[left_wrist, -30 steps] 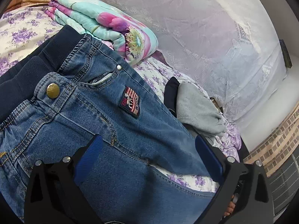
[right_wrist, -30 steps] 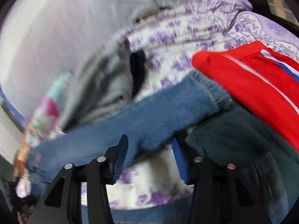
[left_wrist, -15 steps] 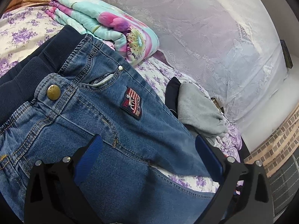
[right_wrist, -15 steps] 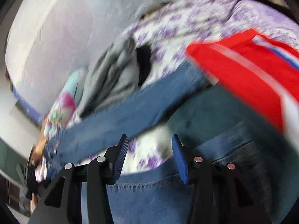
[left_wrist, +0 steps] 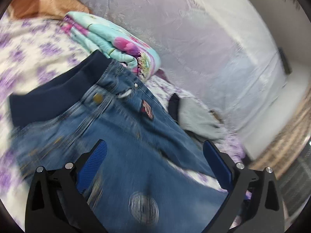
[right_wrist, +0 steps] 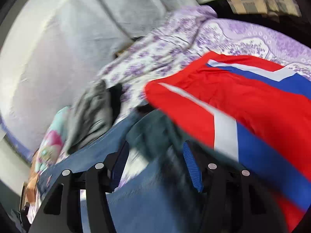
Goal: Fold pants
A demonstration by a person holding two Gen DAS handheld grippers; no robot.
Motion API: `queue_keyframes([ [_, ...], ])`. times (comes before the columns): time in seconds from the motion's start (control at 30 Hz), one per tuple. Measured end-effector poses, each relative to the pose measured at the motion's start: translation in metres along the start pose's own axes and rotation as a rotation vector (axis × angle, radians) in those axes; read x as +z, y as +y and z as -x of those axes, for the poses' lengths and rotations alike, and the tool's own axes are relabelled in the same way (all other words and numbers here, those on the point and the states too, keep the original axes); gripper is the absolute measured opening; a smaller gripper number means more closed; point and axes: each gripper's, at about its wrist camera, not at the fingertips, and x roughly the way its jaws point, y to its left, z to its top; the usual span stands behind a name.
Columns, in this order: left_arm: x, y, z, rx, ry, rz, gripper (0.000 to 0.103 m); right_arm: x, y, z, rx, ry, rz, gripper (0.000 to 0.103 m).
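Blue jeans (left_wrist: 124,136) with a brass button and a red patch lie spread on the flowered bed sheet (left_wrist: 35,54), over a dark navy garment (left_wrist: 48,101). My left gripper (left_wrist: 155,167) is open above the jeans' crotch area, holding nothing. In the right wrist view, one jeans leg (right_wrist: 93,147) stretches to the left and more denim (right_wrist: 147,200) lies under my right gripper (right_wrist: 155,167), which is open, with a dark teal garment (right_wrist: 153,132) just ahead of it. Both views are blurred.
A folded turquoise and pink blanket (left_wrist: 112,44) lies behind the waistband. A grey and black garment (left_wrist: 196,114) lies to the right of the jeans. A red, white and blue garment (right_wrist: 243,104) lies on the right. A lace curtain (left_wrist: 204,44) hangs behind the bed.
My left gripper has pulled back and up, so more of the jeans shows. My right gripper has swung along the jeans toward the red garment and opened wider.
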Motion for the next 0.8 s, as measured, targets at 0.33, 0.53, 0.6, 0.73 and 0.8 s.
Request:
queue_keyframes([
  [0.33, -0.002, 0.070, 0.091, 0.039, 0.072, 0.197, 0.097, -0.082, -0.012, 0.036, 0.160, 0.188, -0.006, 0.067],
  [0.53, -0.002, 0.055, 0.051, 0.146, 0.152, 0.097, 0.098, -0.090, -0.002, 0.033, 0.099, 0.238, 0.036, 0.068],
  [0.6, 0.001, 0.053, 0.033, 0.191, 0.165, 0.072, 0.098, -0.092, -0.002, 0.032, 0.086, 0.247, 0.042, 0.068],
  [0.73, 0.012, 0.055, 0.010, 0.190, 0.157, 0.086, 0.098, -0.085, -0.002, 0.018, 0.067, 0.269, 0.034, 0.068],
  [0.8, 0.013, 0.055, 0.004, 0.190, 0.142, 0.084, 0.098, -0.080, -0.001, 0.009, 0.063, 0.270, 0.023, 0.068],
])
